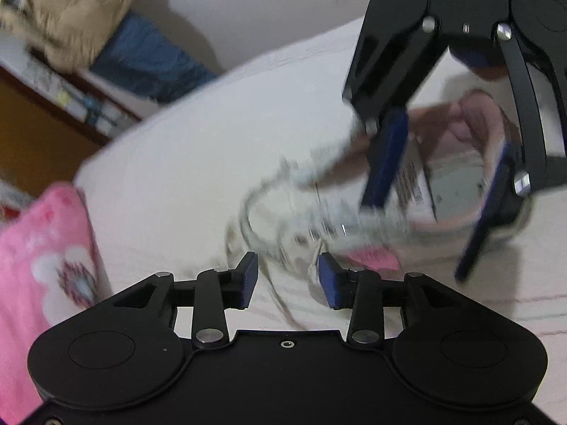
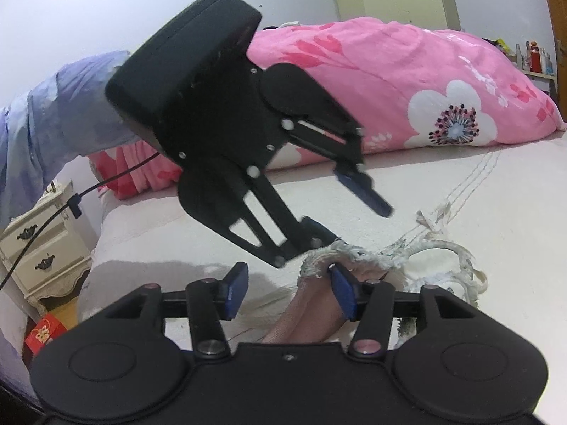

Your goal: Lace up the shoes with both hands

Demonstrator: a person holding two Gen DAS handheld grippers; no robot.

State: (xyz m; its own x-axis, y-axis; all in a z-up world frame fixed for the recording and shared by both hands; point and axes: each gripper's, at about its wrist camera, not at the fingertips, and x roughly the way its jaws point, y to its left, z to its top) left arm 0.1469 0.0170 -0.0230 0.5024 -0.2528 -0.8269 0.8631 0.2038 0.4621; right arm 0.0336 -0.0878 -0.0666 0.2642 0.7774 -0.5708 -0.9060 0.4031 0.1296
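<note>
A white shoe (image 1: pixel 457 212) with frayed edges and a pink lining lies on the white bed (image 1: pixel 198 148), blurred in the left wrist view. Its loose white lace (image 1: pixel 273 283) trails toward me and passes between the pads of my left gripper (image 1: pixel 287 279), which stands open and does not pinch it. My right gripper (image 2: pixel 288 292) is open too. Its right pad (image 2: pixel 342 294) sits at the shoe's (image 2: pixel 443 272) pink-lined opening and its left pad hangs over bare sheet. The left gripper (image 2: pixel 359 225) hovers just above the shoe's frayed collar. Lace ends (image 2: pixel 434 219) lie beyond the shoe.
A pink flowered quilt (image 2: pixel 407 81) is heaped along the bed's far side, with blue cloth (image 2: pixel 46 117) at the left. A cream nightstand (image 2: pixel 42 248) and a red box (image 2: pixel 44 333) stand off the bed's edge. A tan jacket (image 1: pixel 71 10) lies on a shelf.
</note>
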